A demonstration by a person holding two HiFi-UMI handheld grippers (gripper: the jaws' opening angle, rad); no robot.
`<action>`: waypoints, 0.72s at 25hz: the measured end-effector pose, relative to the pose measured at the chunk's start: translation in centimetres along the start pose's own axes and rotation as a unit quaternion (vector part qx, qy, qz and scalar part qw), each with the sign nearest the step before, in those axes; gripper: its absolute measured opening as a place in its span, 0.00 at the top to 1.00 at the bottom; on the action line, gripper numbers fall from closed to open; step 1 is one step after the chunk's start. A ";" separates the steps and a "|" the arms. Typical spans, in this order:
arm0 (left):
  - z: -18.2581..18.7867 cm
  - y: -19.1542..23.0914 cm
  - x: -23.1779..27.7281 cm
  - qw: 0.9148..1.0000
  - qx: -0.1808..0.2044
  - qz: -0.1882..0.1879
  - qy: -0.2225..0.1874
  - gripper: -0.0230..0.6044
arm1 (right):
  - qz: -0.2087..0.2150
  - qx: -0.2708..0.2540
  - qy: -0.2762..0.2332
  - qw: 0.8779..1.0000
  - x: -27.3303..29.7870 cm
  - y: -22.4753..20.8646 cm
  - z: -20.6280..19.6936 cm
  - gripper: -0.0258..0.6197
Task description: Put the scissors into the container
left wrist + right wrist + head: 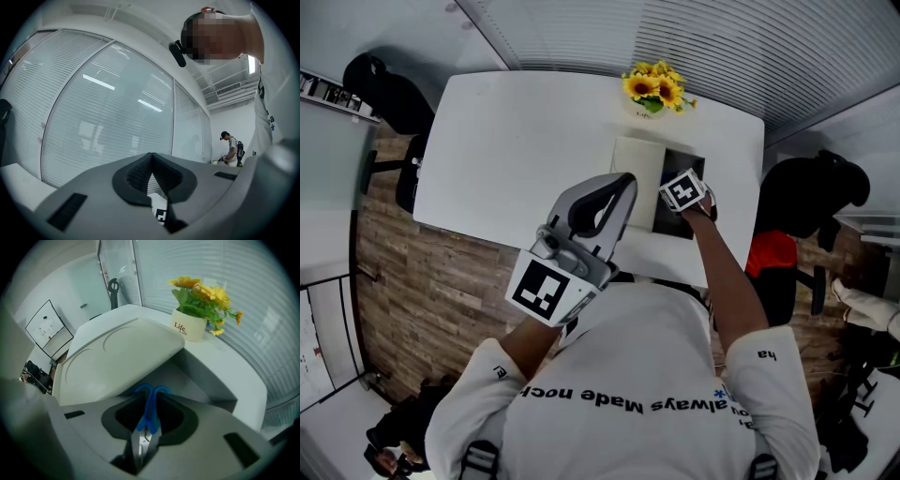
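The scissors (149,409) have blue handles and steel blades. My right gripper (150,393) is shut on them, handles pointing away from me and down into the container (208,377), a grey box with its white lid (117,357) swung open. In the head view the right gripper (683,199) points steeply down over the dark container (694,167) beside the lid (637,169); the scissors are hidden there. My left gripper (624,184) is held up high, away from the table, with its jaws meeting at the tips (151,155) and nothing between them.
A white pot of yellow flowers (652,92) (190,326) stands just behind the container at the far edge of the white table (516,141). Black chairs stand at the left (389,94) and right (811,197) ends. A person stands far off (231,149).
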State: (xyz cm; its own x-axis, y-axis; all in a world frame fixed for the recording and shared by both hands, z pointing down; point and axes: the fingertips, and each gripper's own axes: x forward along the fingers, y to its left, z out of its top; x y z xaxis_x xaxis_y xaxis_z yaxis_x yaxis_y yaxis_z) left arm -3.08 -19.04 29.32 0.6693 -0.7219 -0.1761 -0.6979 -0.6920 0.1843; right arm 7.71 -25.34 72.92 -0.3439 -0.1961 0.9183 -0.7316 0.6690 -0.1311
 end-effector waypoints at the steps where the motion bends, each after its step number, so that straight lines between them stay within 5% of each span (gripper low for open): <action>1: 0.0 0.0 0.1 1.000 -0.001 0.000 -0.001 0.93 | 0.001 -0.002 0.002 1.000 0.2 0.0 0.0 0.82; 5: 0.1 0.2 -0.1 1.000 -0.004 0.006 -0.003 0.93 | -0.035 -0.026 0.005 0.999 0.5 -1.5 0.2 0.82; 9: 0.1 0.4 -0.1 1.000 -0.002 0.007 -0.002 0.93 | 0.021 -0.004 0.014 1.000 0.8 0.9 -0.1 0.82; 18: 0.3 0.7 -0.3 1.000 -0.003 0.011 -0.002 0.93 | 0.029 -0.014 0.023 0.999 1.1 1.2 0.1 0.82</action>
State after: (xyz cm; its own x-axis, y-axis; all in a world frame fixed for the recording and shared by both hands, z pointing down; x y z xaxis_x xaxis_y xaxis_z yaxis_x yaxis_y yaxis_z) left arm -3.85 -19.34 29.25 0.6525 -0.7373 -0.1749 -0.7115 -0.6755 0.1934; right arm 6.37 -24.84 73.76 -0.3579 -0.1239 0.9255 -0.6936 0.6989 -0.1746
